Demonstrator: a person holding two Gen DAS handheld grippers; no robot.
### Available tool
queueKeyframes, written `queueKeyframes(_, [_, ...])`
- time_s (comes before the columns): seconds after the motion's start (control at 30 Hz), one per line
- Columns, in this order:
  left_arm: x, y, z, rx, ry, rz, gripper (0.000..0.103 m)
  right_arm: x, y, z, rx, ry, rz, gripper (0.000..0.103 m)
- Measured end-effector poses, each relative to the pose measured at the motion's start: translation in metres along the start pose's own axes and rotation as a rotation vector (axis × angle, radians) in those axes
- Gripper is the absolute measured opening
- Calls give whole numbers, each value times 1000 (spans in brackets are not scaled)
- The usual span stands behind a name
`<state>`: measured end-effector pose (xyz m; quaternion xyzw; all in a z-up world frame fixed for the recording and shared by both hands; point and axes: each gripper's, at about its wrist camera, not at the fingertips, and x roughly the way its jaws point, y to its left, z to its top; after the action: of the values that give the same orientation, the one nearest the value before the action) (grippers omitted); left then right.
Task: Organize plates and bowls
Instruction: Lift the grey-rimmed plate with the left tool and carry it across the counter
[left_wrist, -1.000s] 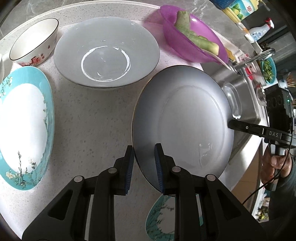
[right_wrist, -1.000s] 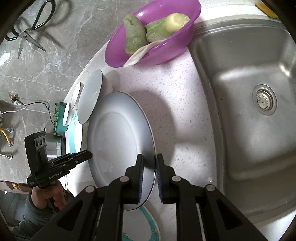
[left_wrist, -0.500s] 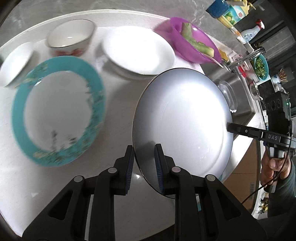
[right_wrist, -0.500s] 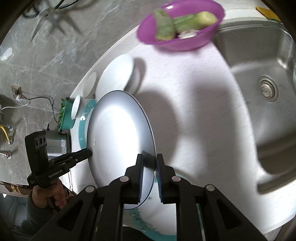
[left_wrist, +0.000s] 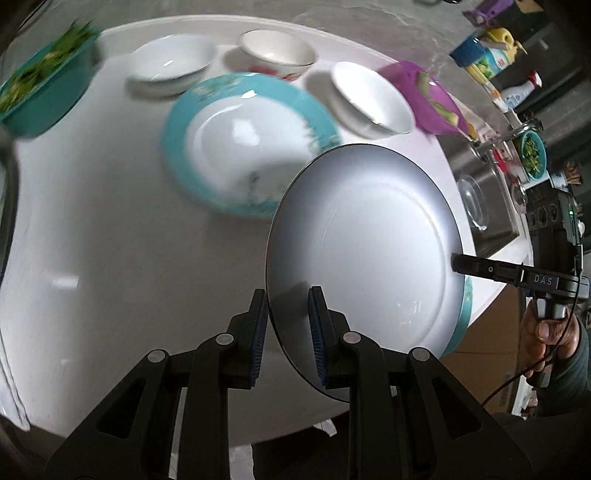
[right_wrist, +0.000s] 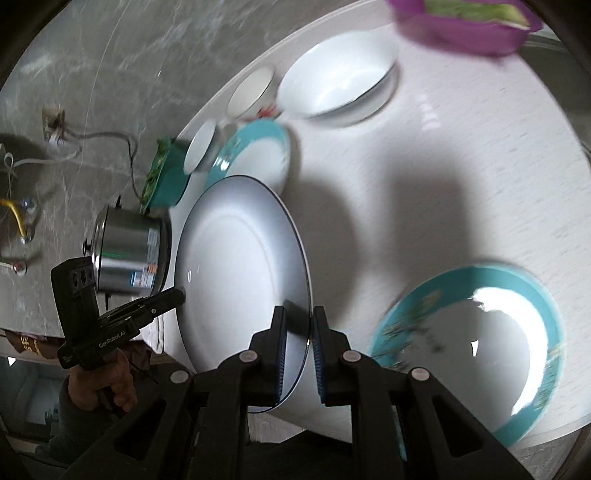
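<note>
Plate handling is the whole matter here: a large white plate (left_wrist: 364, 247) with a thin dark rim hangs tilted above the pale surface (left_wrist: 110, 258), carried between both tools. In the left wrist view the left gripper (left_wrist: 286, 317) has its fingers (left_wrist: 259, 325) pinching the plate's near edge at the lower centre of the frame, while the other tool's tip meets the far edge at the right. In the right wrist view the right gripper (right_wrist: 298, 336) pinches the rim at the lower centre in the same way.

It looks like glazed ceramic: stiff, fairly heavy for its thickness, smooth enough to slide out of a loose pinch, and likely to chip or shatter if it drops or knocks other crockery. The rim is the only place to hold it, and two opposite holds, as now, seem the safest way to keep it from swinging.

A teal-rimmed plate (left_wrist: 251, 147) lies flat at the upper centre of the left view, flanked by white bowls (left_wrist: 371, 98); it is probably the stacking spot. A second teal-rimmed plate (right_wrist: 476, 343) sits at the lower right of the right view. Setting down should be gentle, one edge first.
</note>
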<state>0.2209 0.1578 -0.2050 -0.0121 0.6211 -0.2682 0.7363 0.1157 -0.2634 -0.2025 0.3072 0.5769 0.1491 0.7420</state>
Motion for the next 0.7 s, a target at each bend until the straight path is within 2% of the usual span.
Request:
queueKeyframes(0.2, [-7, 53, -44, -63, 31, -17, 20, 31, 19, -18, 5, 40, 2, 16])
queueKeyframes(0.33, [-4, 77, -62, -80, 50, -17, 20, 48, 25, -27, 10, 59, -9, 16])
queueKeyframes(0.57, [14, 98, -69, -99, 74, -7, 20, 84, 27, -35, 35, 82, -37, 16])
queueKeyframes(0.7, [31, 95, -66, -91, 83, -7, 20, 92, 23, -35, 44, 76, -53, 16])
